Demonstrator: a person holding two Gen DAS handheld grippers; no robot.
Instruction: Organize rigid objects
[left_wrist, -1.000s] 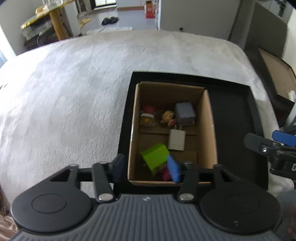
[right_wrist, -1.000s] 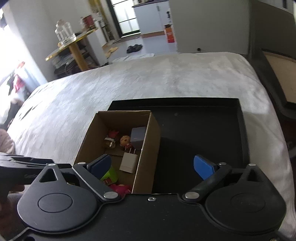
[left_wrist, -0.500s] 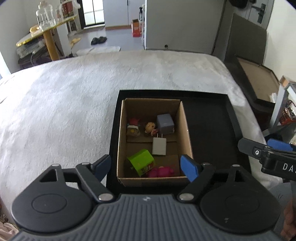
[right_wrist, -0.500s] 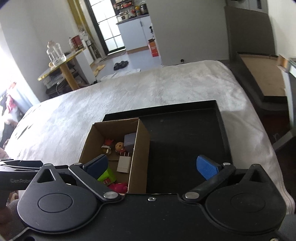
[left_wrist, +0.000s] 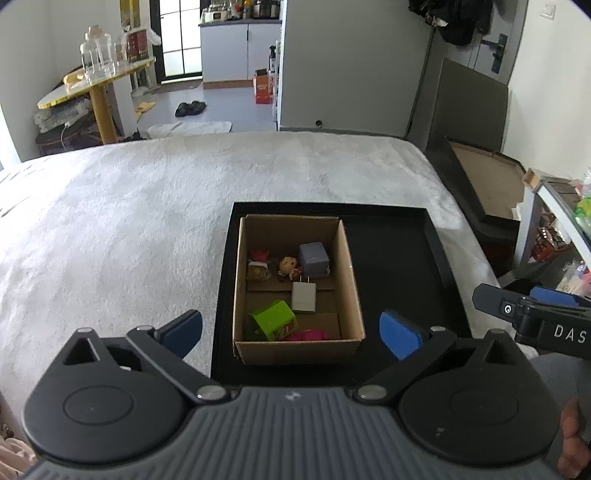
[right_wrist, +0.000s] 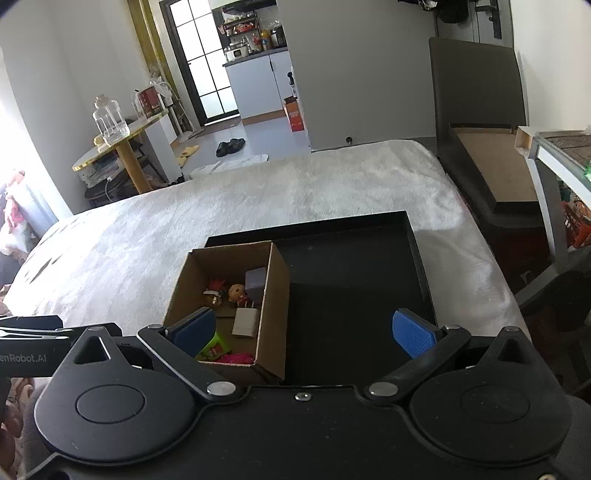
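Cardboard box (left_wrist: 295, 347) of toys beyond both grippers' fingers, left fingers (left_wrist: 183, 330) opening empty, right fingers (right_wrist: 413, 334) wide

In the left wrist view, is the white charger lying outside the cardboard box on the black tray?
No, the white charger lies inside the cardboard box, which stands on the black tray.

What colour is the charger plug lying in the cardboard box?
White; the charger plug shows best in the left wrist view.
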